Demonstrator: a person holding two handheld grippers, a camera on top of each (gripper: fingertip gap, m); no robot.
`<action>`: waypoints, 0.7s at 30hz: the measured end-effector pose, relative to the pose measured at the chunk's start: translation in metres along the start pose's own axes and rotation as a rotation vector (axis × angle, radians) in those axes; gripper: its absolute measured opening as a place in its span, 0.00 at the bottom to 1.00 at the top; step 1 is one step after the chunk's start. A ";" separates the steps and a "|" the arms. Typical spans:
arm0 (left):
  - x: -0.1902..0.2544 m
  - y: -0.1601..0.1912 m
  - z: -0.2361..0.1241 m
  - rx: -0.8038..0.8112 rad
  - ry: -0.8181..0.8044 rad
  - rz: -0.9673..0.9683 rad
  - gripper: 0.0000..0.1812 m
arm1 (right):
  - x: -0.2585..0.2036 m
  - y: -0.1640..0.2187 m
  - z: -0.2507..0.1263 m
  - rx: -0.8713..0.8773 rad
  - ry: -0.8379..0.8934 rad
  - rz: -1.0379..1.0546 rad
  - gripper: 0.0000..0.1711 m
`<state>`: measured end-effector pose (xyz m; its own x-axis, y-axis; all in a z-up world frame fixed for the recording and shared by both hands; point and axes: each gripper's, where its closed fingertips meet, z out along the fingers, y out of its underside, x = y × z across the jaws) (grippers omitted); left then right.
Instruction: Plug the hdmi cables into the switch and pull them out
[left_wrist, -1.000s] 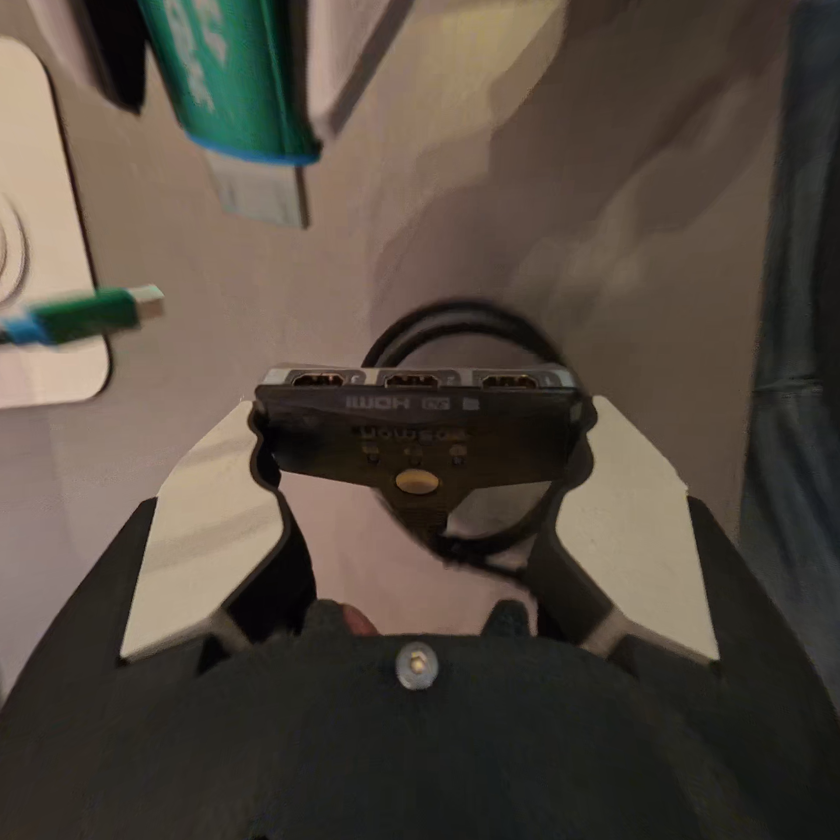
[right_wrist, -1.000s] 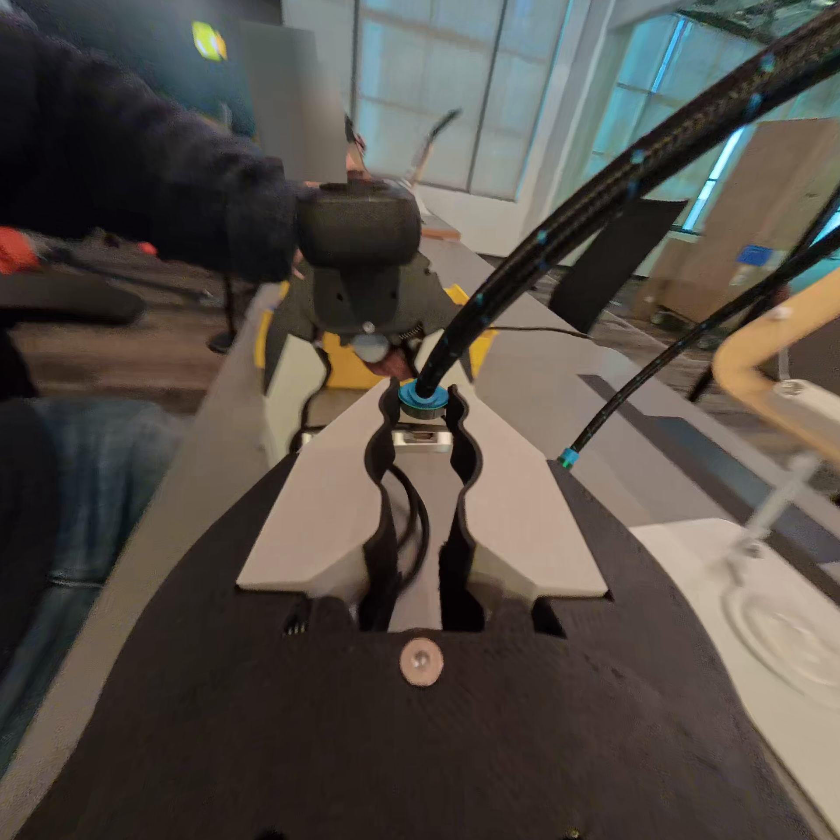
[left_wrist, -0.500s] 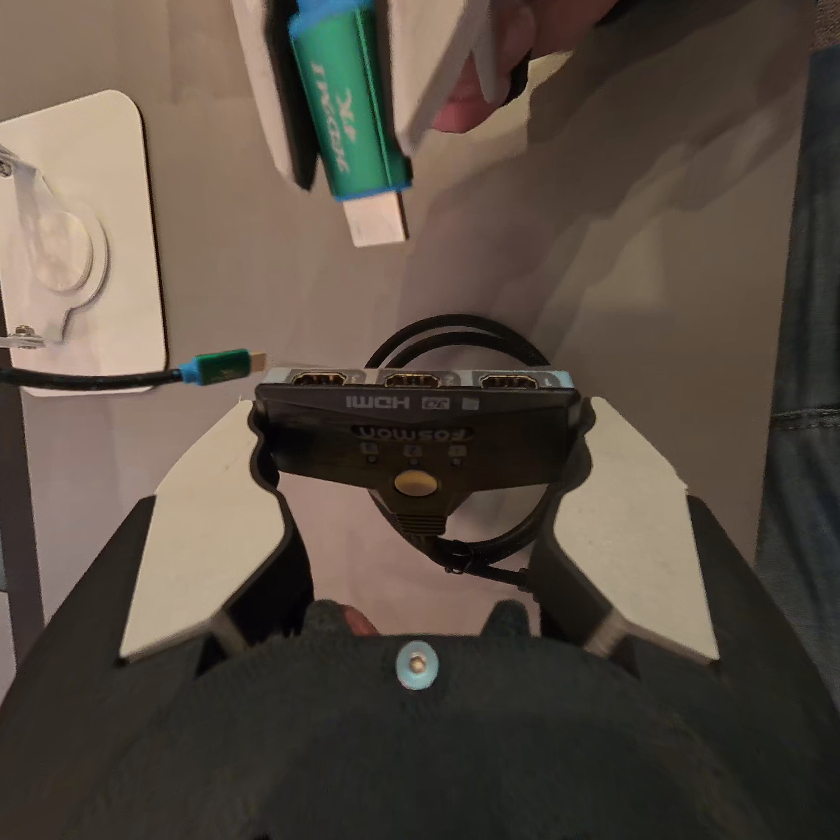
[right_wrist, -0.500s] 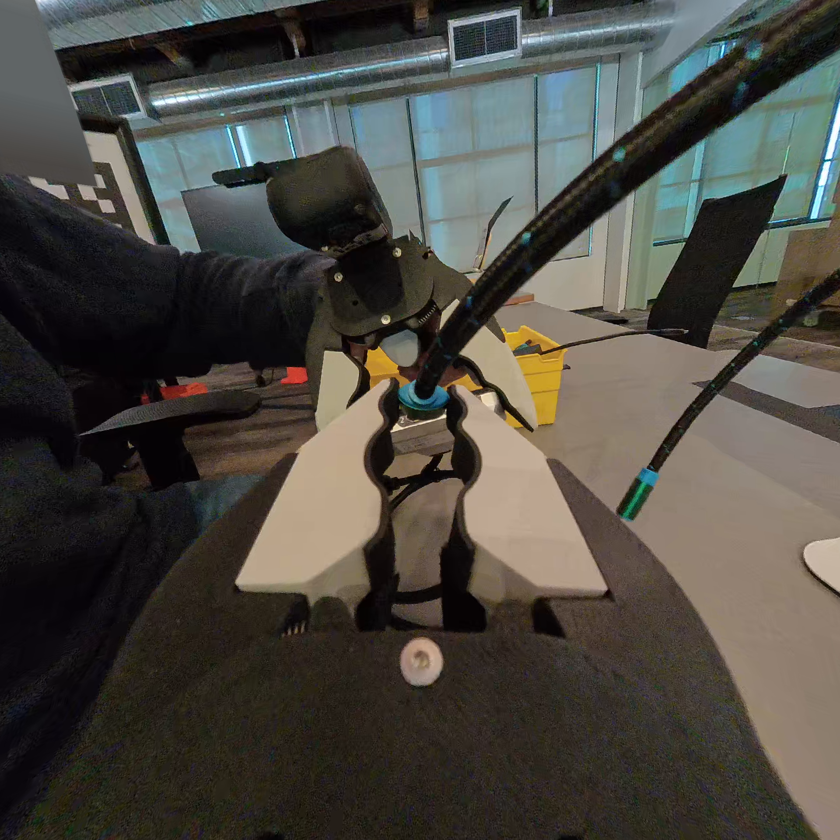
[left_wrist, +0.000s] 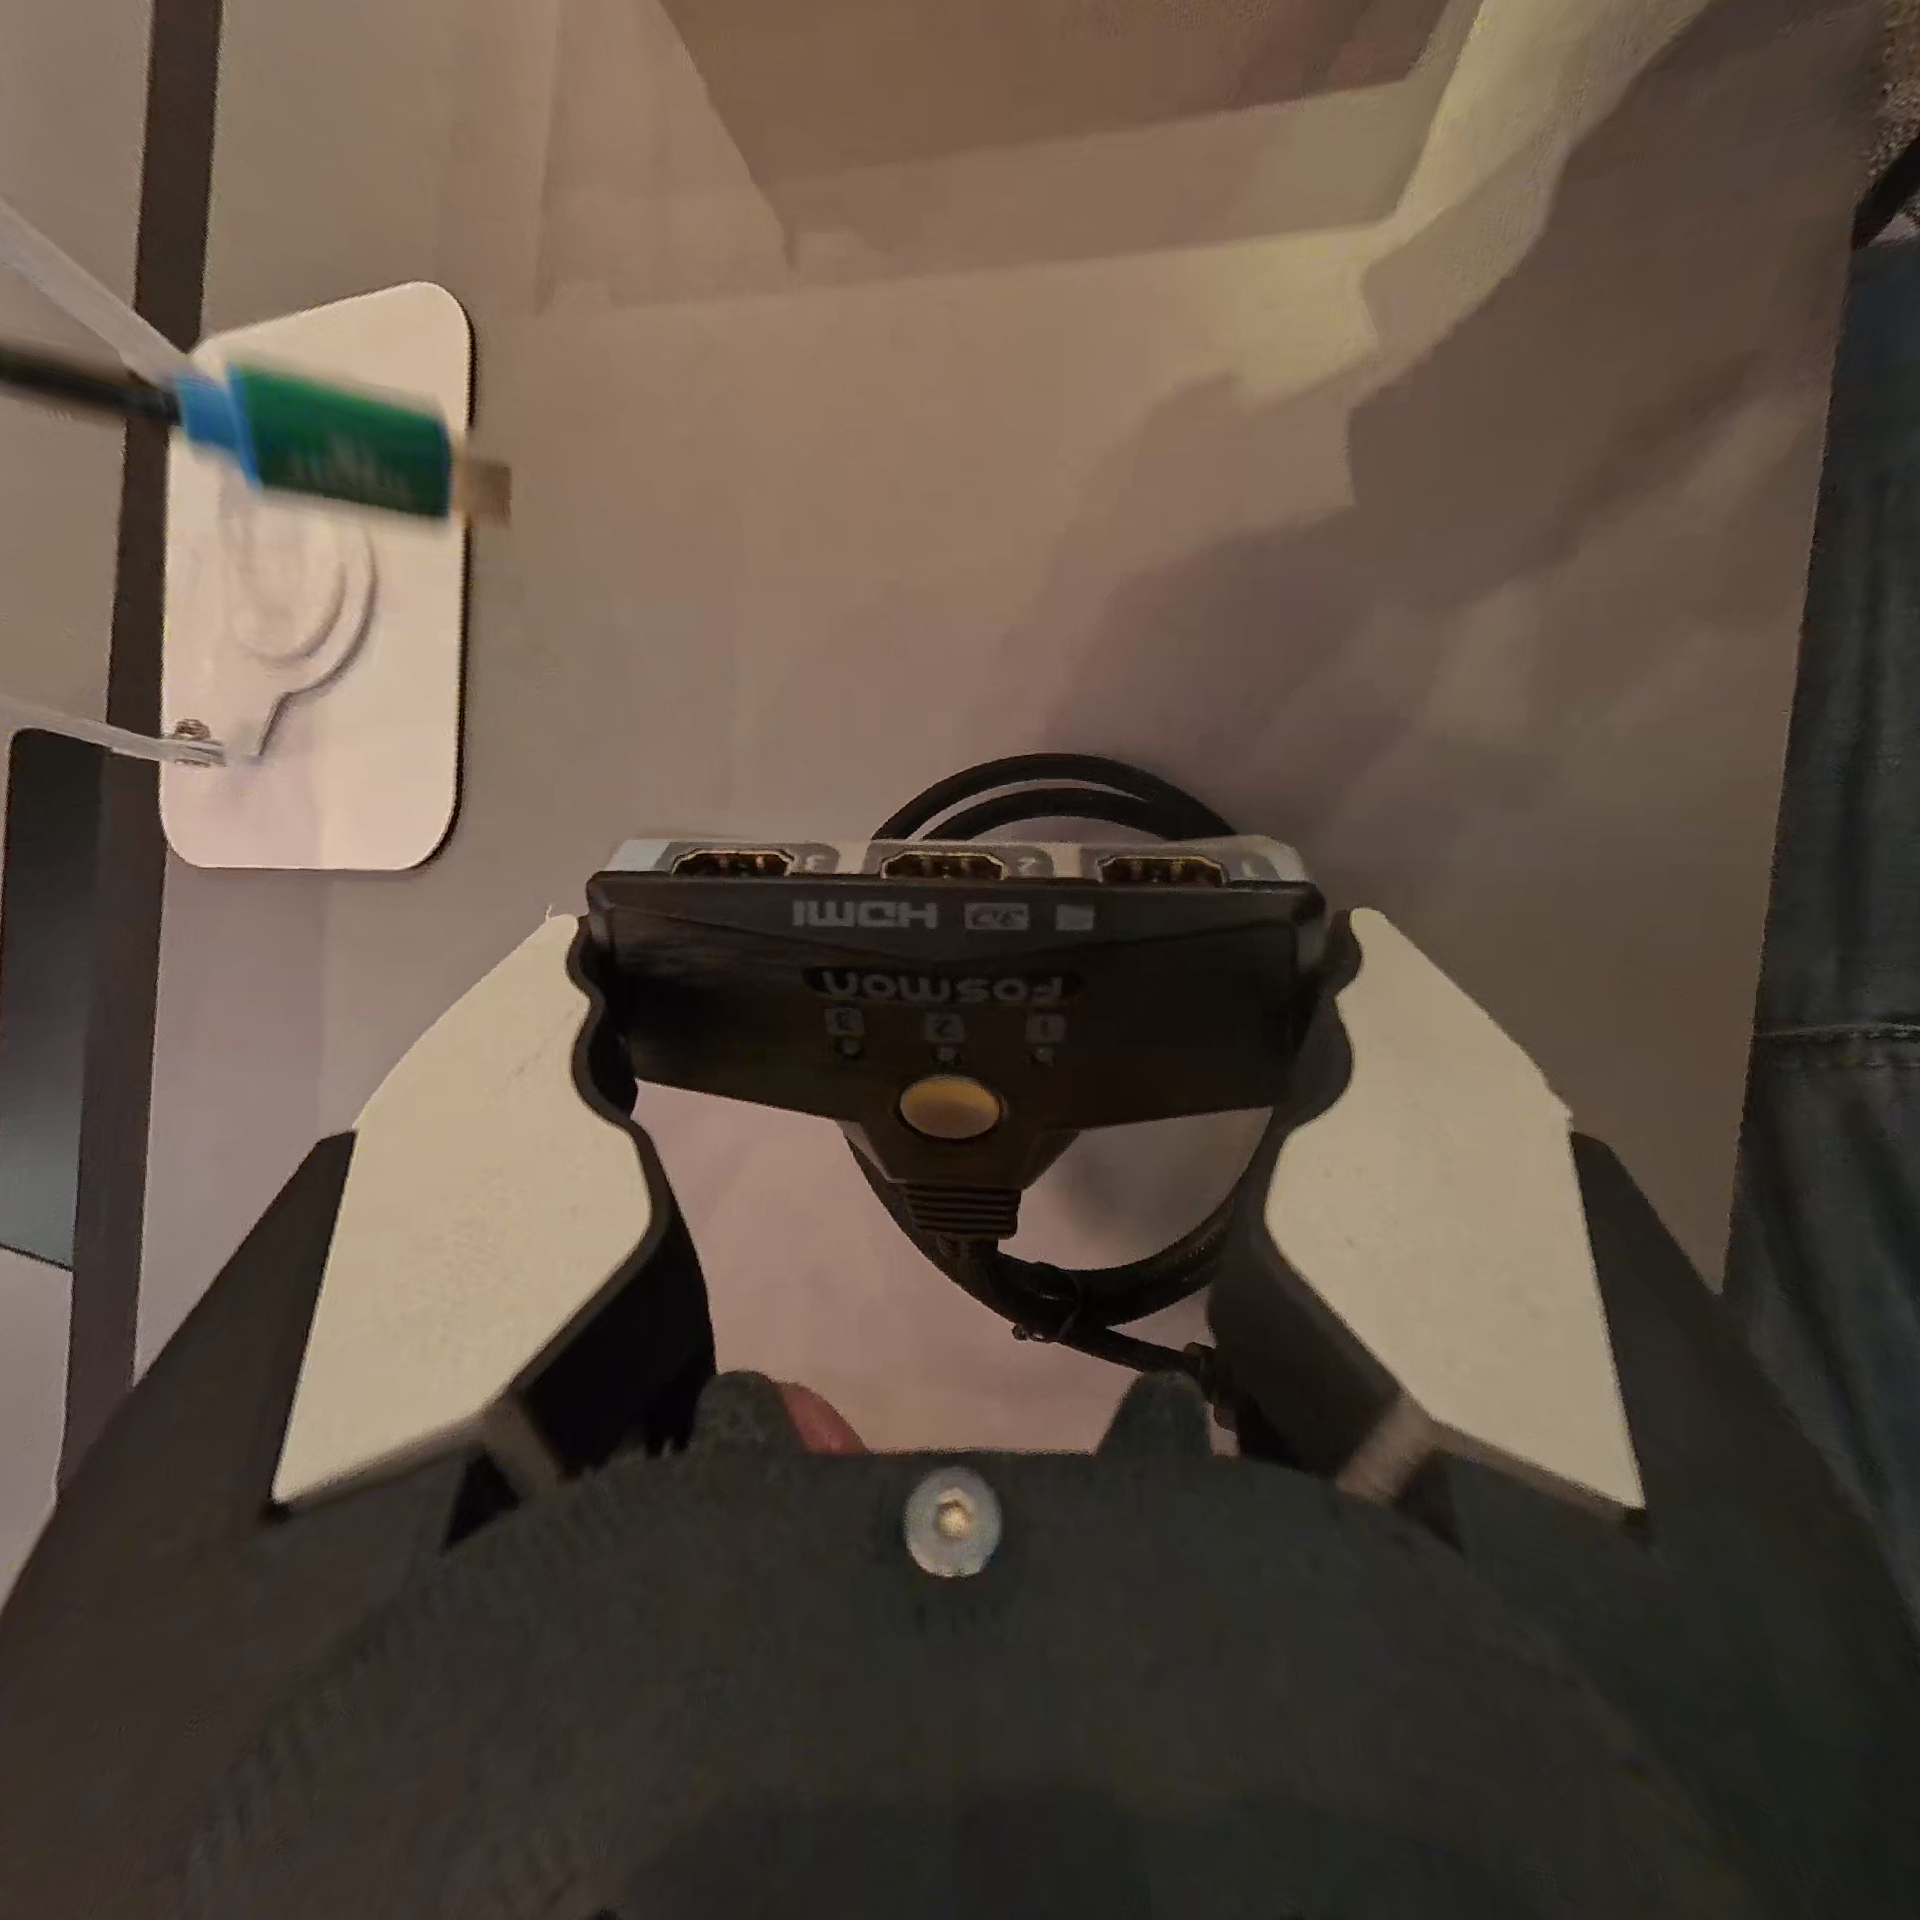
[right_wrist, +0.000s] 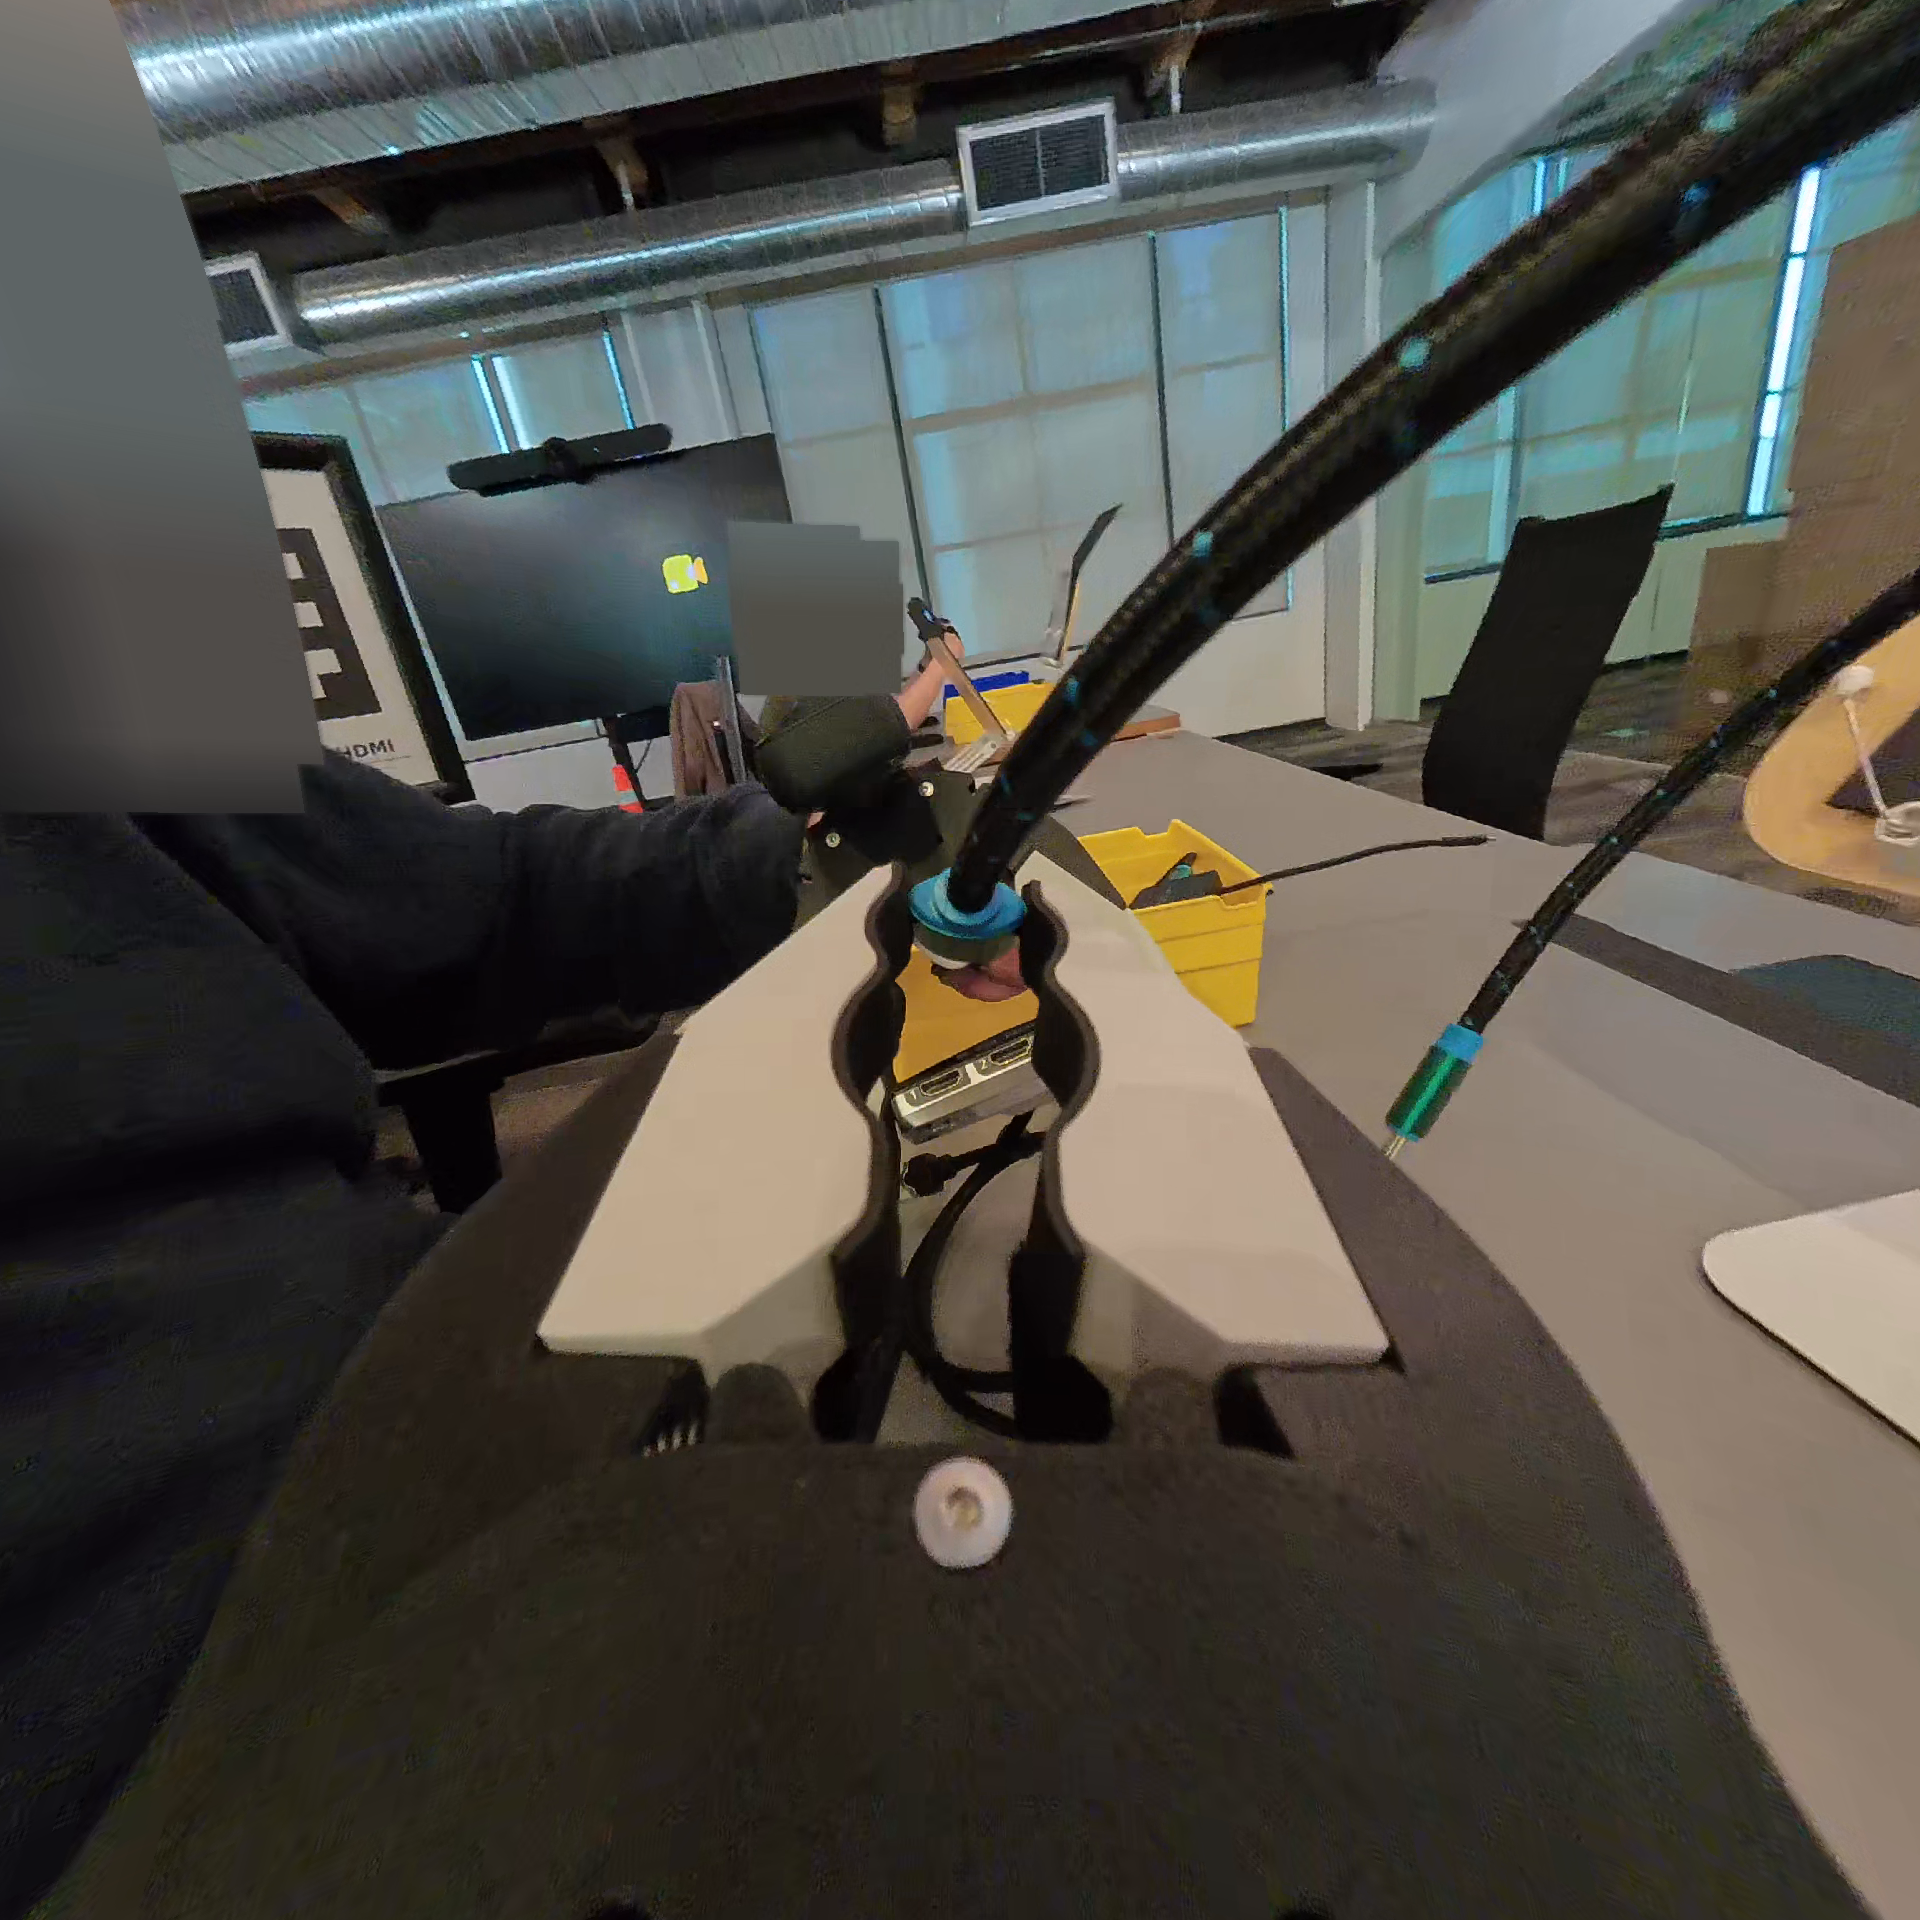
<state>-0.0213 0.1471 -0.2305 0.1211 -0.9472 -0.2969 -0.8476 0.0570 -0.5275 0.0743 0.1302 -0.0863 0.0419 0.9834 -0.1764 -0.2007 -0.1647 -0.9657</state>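
Holding the switch (left_wrist: 951, 1003) steady is the left gripper's (left_wrist: 956, 1023) whole job: its jaws clamp the black body from both sides, three empty ports facing away at 12 o'clock in the left wrist view. The right gripper (right_wrist: 961, 940) is pinched on the green plug (right_wrist: 961, 930) of one hdmi cable (right_wrist: 1351, 436), whose braided length arches off toward 1 o'clock. A second green plug (left_wrist: 343, 457) hangs loose toward 10 o'clock from the switch (blurred, so probably swinging). To seat the held plug well, I would square its metal tip to one port, match the wide side, then push straight in without rocking while the left grip braces against the push.
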 end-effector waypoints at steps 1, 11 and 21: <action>0.001 0.000 -0.001 0.005 -0.005 -0.003 0.68 | -0.003 -0.007 -0.008 -0.009 0.026 0.000 0.11; 0.011 0.003 0.001 0.064 -0.005 -0.048 0.68 | 0.003 -0.019 -0.168 -0.185 0.531 -0.009 0.11; 0.016 0.005 0.009 0.085 0.015 -0.072 0.68 | -0.027 -0.025 -0.237 -0.010 0.574 0.094 0.11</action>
<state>-0.0185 0.1353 -0.2451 0.1718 -0.9544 -0.2442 -0.7900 0.0147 -0.6129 0.3105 0.0895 -0.1025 0.5488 0.7664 -0.3339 -0.2200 -0.2529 -0.9421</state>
